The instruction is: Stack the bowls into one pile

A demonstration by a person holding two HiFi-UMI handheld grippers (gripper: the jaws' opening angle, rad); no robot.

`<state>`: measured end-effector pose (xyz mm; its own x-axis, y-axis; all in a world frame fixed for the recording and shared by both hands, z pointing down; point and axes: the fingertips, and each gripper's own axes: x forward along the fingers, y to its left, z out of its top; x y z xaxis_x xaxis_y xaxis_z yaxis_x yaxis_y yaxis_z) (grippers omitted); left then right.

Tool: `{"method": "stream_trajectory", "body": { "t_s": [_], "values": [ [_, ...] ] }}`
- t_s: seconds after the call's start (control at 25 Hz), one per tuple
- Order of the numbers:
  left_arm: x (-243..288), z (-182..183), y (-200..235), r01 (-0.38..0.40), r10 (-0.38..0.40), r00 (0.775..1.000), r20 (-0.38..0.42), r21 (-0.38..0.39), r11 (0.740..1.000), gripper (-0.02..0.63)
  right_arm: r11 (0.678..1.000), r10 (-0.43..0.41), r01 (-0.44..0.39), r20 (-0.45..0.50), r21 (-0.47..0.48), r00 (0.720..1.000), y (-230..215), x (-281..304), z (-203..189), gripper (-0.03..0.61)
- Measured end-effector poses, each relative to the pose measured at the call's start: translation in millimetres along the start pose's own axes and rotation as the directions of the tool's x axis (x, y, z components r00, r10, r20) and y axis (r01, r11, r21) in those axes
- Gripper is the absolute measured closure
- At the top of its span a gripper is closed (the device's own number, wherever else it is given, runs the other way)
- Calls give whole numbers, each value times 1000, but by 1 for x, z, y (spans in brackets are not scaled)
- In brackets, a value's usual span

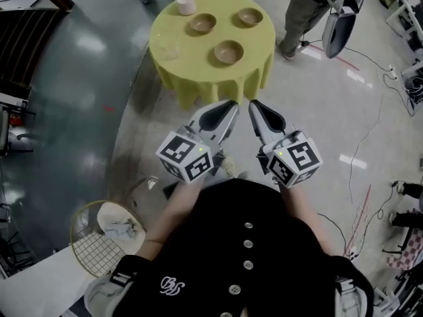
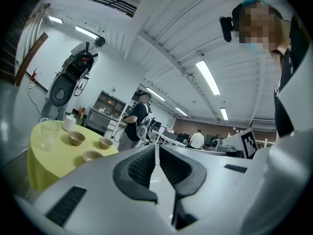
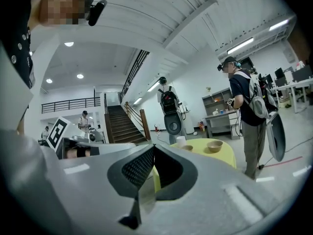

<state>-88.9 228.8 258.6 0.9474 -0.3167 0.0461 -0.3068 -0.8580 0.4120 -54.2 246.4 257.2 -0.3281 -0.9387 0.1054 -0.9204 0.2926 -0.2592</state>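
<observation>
Head view: round yellow table [image 1: 198,84] at top. Left bowl [image 1: 202,24], right bowl [image 1: 250,16], near bowl [image 1: 228,51] apart mid-table, unstacked. Cup [image 1: 186,4] at far edge; glass [image 1: 168,45] at left edge, faint. Left gripper [image 1: 230,104] and right gripper [image 1: 253,104] side by side, bowls well ahead of fingers. Shirt [image 1: 231,256] embroidery unreadable.

Left gripper view: jaws pressed together, empty.

Right gripper view: jaws together, empty; one bowl half hidden behind jaw.
</observation>
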Motion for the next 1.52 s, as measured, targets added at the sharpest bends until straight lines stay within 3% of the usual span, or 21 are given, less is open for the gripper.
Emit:
{"method": "stream_trajectory", "body": {
  "t_s": [0.44, 0.76, 1.16, 1.52],
  "values": [
    [19, 5, 31, 26, -27, 999, -40, -29, 999, 581, 999, -29, 30, -25, 22, 999, -19, 33, -1, 580],
    [36, 8, 60, -19, 17, 999, -45, -44, 999, 581, 1000, -10, 11, -37, 29, 999, -42, 62, 3, 580],
    [105, 15, 83, -41, 40, 998, -45, -36, 998, 581, 999, 3, -1, -43, 36, 999, -112, 85, 14, 580],
    [161, 44, 133, -80, 79, 995, -57, -27, 996, 581, 998, 38, -34, -59, 60, 998, -166, 146, 37, 580]
  ]
}}
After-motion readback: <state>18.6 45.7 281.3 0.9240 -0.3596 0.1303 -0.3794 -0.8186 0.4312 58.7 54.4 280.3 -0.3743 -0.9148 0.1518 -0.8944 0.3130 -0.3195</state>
